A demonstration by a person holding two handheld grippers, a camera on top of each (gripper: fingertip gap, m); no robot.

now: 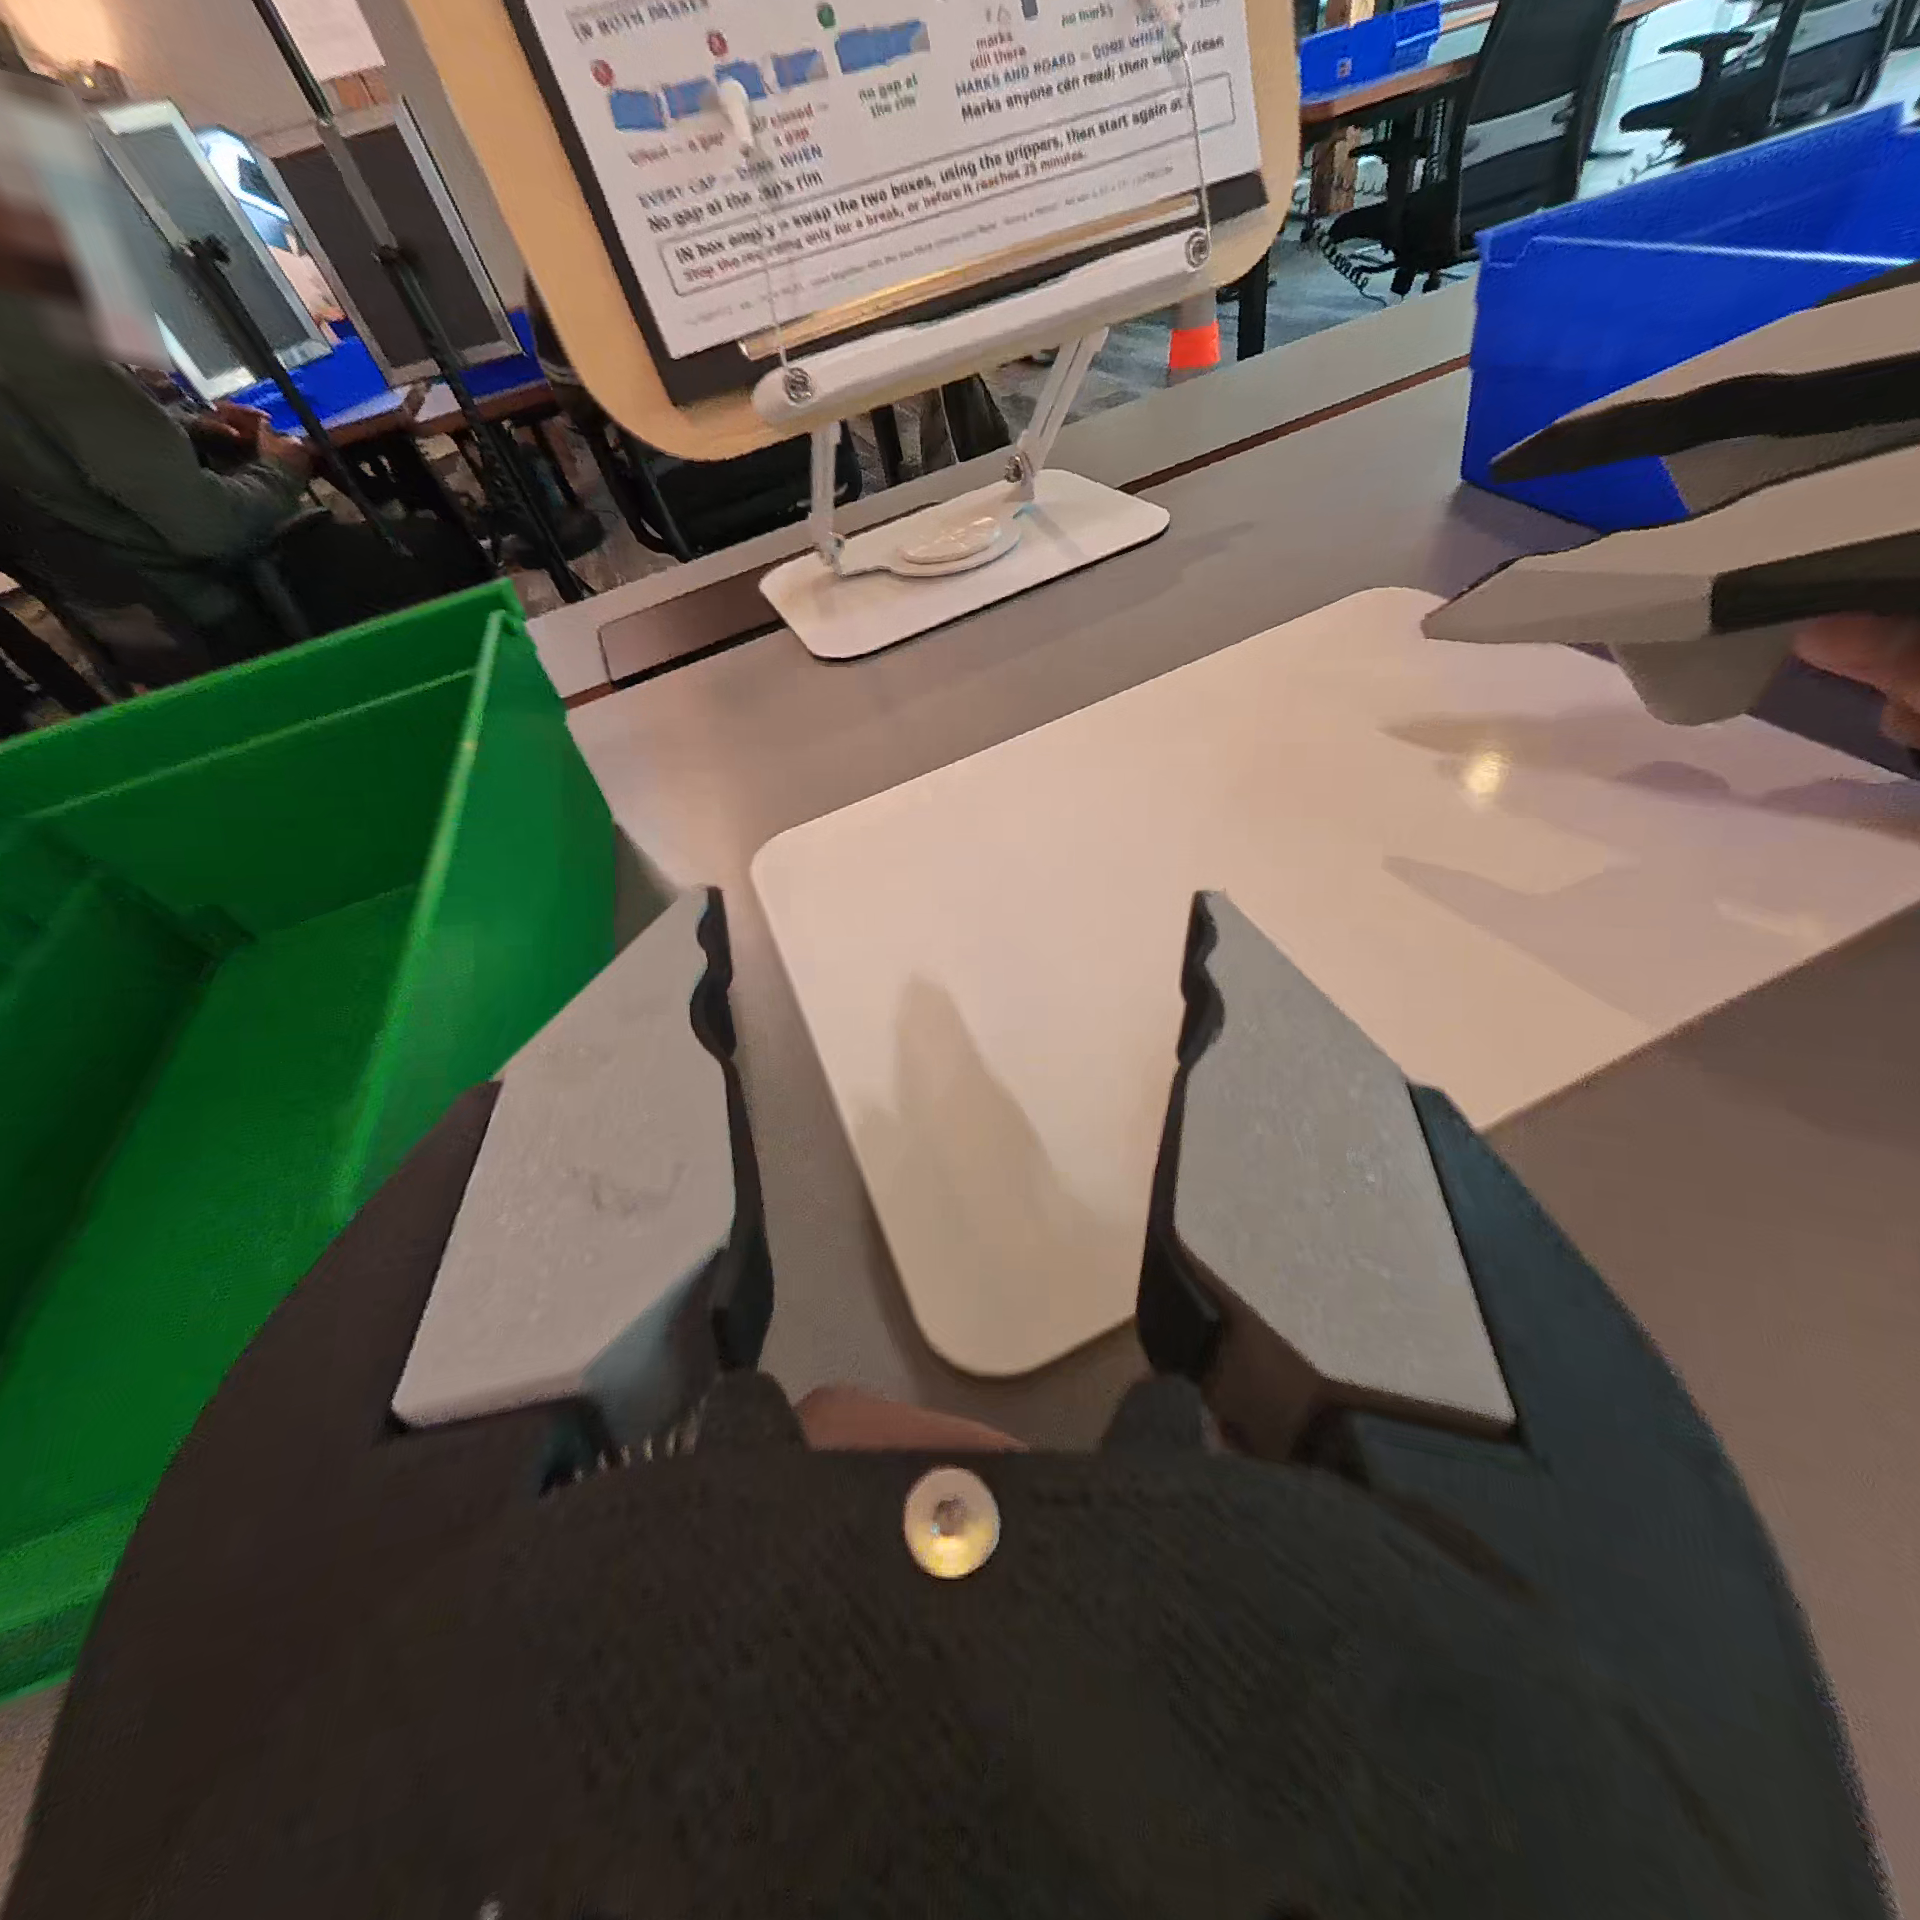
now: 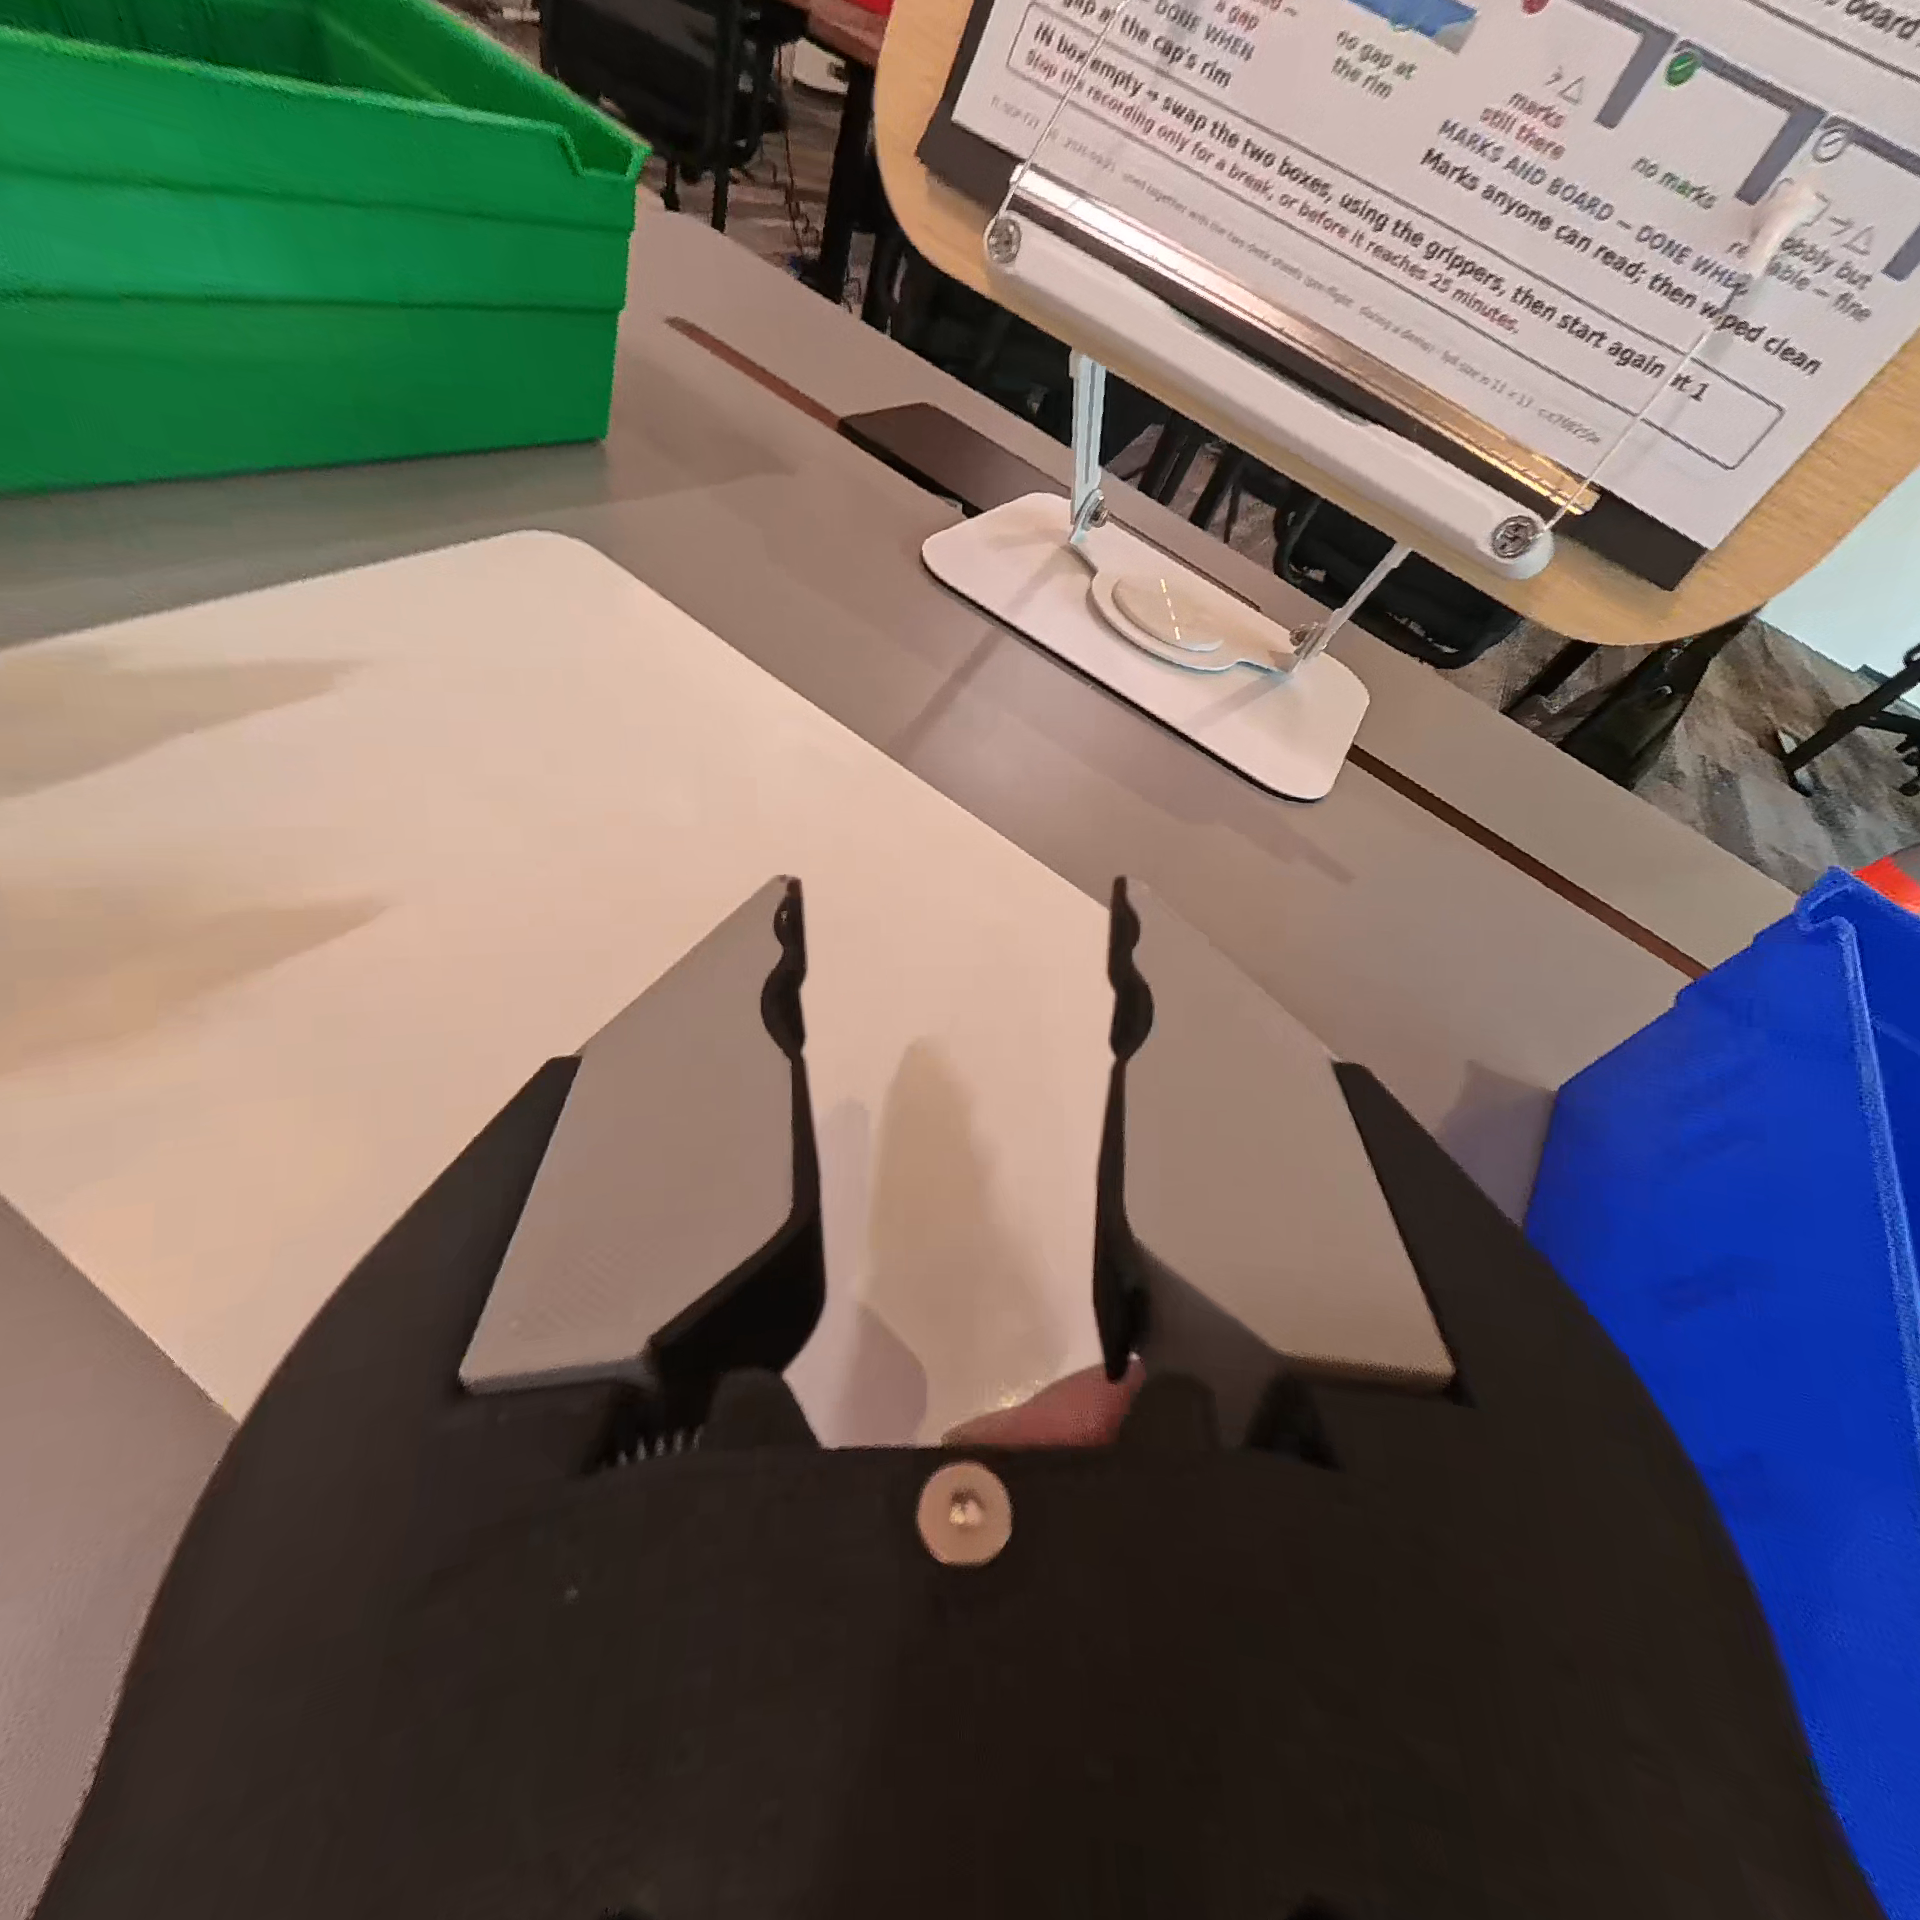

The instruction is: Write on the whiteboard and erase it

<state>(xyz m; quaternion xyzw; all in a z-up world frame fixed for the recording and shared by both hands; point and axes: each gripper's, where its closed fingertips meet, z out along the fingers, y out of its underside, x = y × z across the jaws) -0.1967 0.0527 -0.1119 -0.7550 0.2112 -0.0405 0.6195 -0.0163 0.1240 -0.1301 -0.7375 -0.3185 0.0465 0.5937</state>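
A blank white whiteboard [image 1: 1247, 894] lies flat on the grey table; it also shows in the right wrist view [image 2: 416, 831]. No marks show on it. My left gripper [image 1: 951, 904] is open and empty, above the board's near left corner. My right gripper [image 2: 956, 894] is open and empty, above the board's right part. The right gripper also shows in the left wrist view [image 1: 1475, 540] at the far right, above the board, jaws apart. No marker or eraser is in view.
A green bin [image 1: 260, 987] stands left of the board, also in the right wrist view [image 2: 312, 260]. A blue bin [image 1: 1662, 312] stands at the right, also in the right wrist view [image 2: 1745, 1299]. A white stand [image 1: 966, 540] with an instruction sheet stands behind the board. A person sits far left.
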